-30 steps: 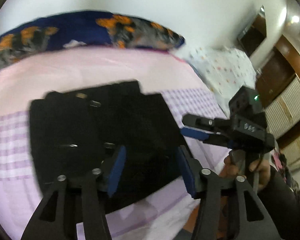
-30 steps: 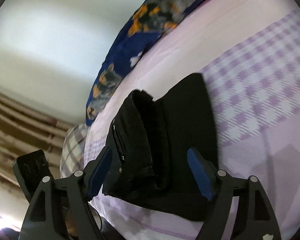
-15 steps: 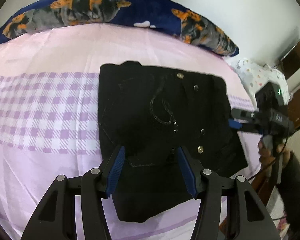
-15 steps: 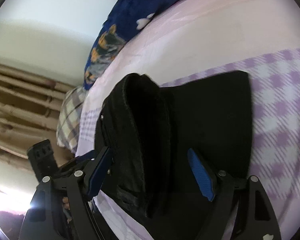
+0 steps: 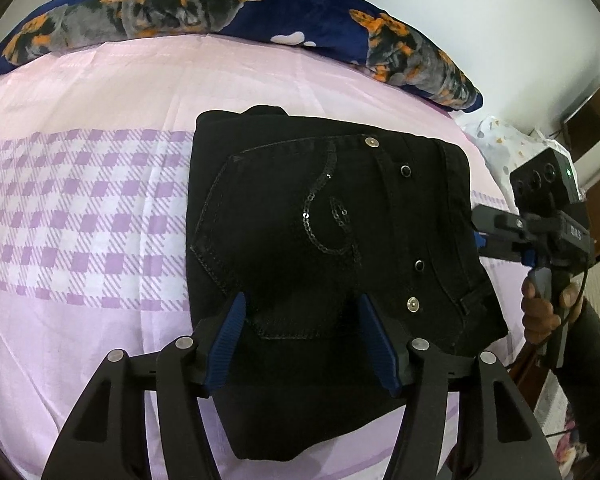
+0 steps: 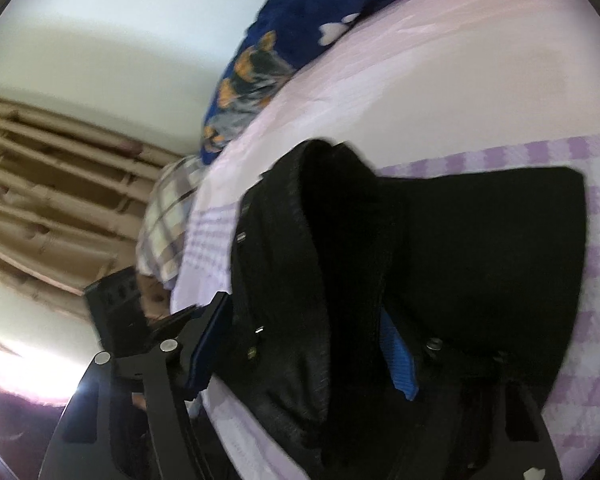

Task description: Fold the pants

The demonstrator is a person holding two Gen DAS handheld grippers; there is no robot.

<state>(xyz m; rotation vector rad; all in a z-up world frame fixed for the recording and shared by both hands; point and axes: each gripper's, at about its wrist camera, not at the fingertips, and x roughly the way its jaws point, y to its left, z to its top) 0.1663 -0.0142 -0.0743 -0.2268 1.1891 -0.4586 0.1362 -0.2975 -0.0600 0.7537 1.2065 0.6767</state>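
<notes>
**Entry: folded pants, both grippers closing in — slip and unfold risks**

Item: black pants (image 5: 332, 240), lying folded in a thick stack on the pink bed (image 5: 100, 320), pocket side up, near the front edge.

Left gripper (image 5: 300, 336): I am hovering it over the near part of the stack, fingers apart and widening, no cloth clamped.

Right gripper (image 6: 304, 352): I am bringing its fingers together around the stack's thick side edge; cloth is sitting between them, but I cannot tell whether the pads are pressing yet.

Risks I am watching:
- Right pads catching only the top layers, so the fold is peeling open on lifting.
- Stack sliding toward the bed edge, being so near it.
- Left fingers snagging the pocket (image 5: 276, 248) seam and dragging the top layer askew.
</notes>
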